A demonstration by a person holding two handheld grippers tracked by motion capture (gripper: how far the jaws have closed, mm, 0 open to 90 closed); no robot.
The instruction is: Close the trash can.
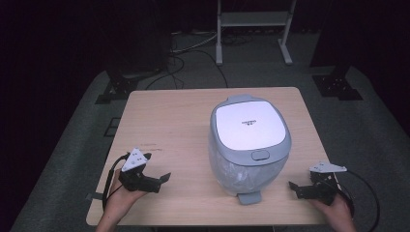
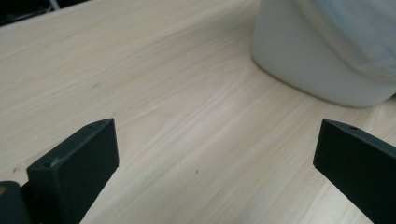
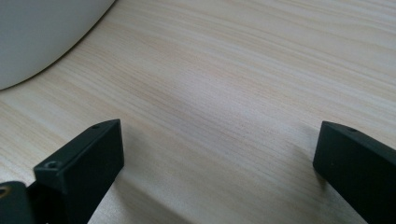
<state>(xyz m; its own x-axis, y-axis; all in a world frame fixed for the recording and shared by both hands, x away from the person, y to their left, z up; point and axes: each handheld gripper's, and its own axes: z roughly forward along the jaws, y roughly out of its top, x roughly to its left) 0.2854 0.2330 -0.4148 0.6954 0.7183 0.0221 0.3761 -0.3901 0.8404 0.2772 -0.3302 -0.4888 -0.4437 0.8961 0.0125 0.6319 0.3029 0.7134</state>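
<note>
High view: rice cooker (image 1: 249, 145), lid logo unreadable, between two open hand-held grippers.

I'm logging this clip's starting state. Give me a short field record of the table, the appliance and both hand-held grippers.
surface: light wooden table
appliance: white and grey rice cooker, upright, right of the table's centre
lid: shut, white top panel, grey button at its front
left hand-held gripper: jaws wide open, holding nothing, left of the cooker and apart from it
right hand-held gripper: jaws wide open, holding nothing, right of the cooker and apart from it
contact: neither gripper touches the cooker
</note>
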